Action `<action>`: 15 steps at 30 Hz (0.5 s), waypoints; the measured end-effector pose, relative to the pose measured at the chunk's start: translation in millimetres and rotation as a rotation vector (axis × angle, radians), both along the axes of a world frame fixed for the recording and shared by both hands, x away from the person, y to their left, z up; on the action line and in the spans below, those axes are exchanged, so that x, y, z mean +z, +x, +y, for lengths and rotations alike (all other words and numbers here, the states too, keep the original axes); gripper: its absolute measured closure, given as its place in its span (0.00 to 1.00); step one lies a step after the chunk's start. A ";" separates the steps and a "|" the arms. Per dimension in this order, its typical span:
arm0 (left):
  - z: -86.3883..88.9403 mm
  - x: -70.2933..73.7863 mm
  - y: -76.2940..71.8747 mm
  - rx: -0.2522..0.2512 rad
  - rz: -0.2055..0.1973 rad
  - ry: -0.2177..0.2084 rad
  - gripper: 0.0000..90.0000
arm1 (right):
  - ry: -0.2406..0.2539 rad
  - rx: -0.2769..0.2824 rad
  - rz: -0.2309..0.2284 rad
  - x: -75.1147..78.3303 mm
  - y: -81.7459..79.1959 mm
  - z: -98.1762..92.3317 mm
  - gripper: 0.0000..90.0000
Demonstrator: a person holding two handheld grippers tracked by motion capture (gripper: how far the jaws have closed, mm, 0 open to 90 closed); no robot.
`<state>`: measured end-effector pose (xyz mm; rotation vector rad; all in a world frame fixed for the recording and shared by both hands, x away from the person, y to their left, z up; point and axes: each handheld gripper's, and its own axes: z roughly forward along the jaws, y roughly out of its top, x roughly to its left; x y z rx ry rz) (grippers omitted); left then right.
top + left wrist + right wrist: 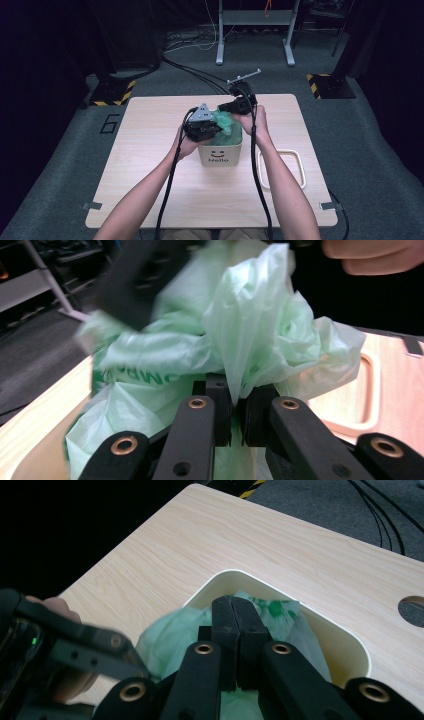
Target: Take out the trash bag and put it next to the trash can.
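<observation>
Green bag (210,345) in bin (345,645), clamped in left gripper (235,410), right gripper (235,630) clenched above it.

The person's arms are bare up to the elbows, with no sleeves on them. Each hand has a black tool. The left gripper (202,127) is a chunky black block with a grey three-cornered plate on top, close to the white box (220,152) with the smiley face. The right gripper (239,105) is black too, with a thin grey bar sticking out on the side away from the box. A long black cable runs from each tool back along the arm. Up close, the jaws are flat black bars with round brass rings. A tiny green light glows on the left gripper's body.
</observation>
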<state>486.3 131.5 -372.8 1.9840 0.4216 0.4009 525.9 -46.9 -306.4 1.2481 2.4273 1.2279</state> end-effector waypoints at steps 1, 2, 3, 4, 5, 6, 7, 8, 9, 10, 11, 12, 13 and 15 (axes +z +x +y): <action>0.4 -0.3 0.1 0.013 -0.002 -0.003 0.94 | 0.001 -0.004 -0.001 0.0 -1.8 -1.7 1.00; 0.9 -0.7 0.0 0.026 -0.005 -0.007 0.94 | 0.000 -0.006 -0.010 0.0 -3.4 -3.9 1.00; 1.7 -0.9 0.2 0.034 -0.006 -0.011 0.93 | 0.004 -0.009 -0.010 0.3 -5.5 -5.8 1.00; 2.1 -1.5 0.2 0.051 -0.009 -0.017 0.93 | 0.006 -0.005 -0.013 0.3 -7.0 -7.7 1.00; 2.6 -2.1 0.6 0.062 -0.013 -0.024 0.92 | 0.007 -0.008 -0.013 0.3 -9.1 -8.7 1.00; 2.9 -2.7 0.7 0.070 -0.015 -0.023 0.91 | 0.002 -0.001 -0.024 0.2 -10.6 -10.0 1.00; 2.4 -3.2 0.4 0.093 -0.030 -0.014 0.90 | 0.002 0.000 -0.020 0.4 -13.0 -10.3 1.00; 2.2 -3.6 0.3 0.099 -0.032 -0.017 0.87 | 0.001 0.006 -0.023 0.3 -14.7 -10.4 1.00; 1.7 -3.9 0.1 0.108 -0.039 -0.020 0.86 | -0.005 0.011 -0.023 0.1 -16.3 -9.9 1.00; 0.4 -3.8 -0.5 0.127 -0.053 -0.012 0.83 | -0.009 0.017 -0.023 -0.3 -17.6 -9.6 1.00; -0.8 -3.9 -0.7 0.132 -0.057 -0.010 0.76 | -0.011 0.022 -0.023 -0.7 -18.4 -9.0 1.00; -1.7 -3.8 -1.0 0.138 -0.065 -0.007 0.74 | -0.015 0.025 -0.024 -1.2 -18.9 -8.3 1.00; -2.8 -3.4 -1.4 0.154 -0.079 0.007 0.70 | -0.011 0.026 -0.019 -1.1 -19.5 -7.9 1.00; -3.0 -2.3 -1.2 0.174 -0.093 0.010 0.61 | -0.008 0.036 -0.019 -0.2 -20.6 -6.8 1.00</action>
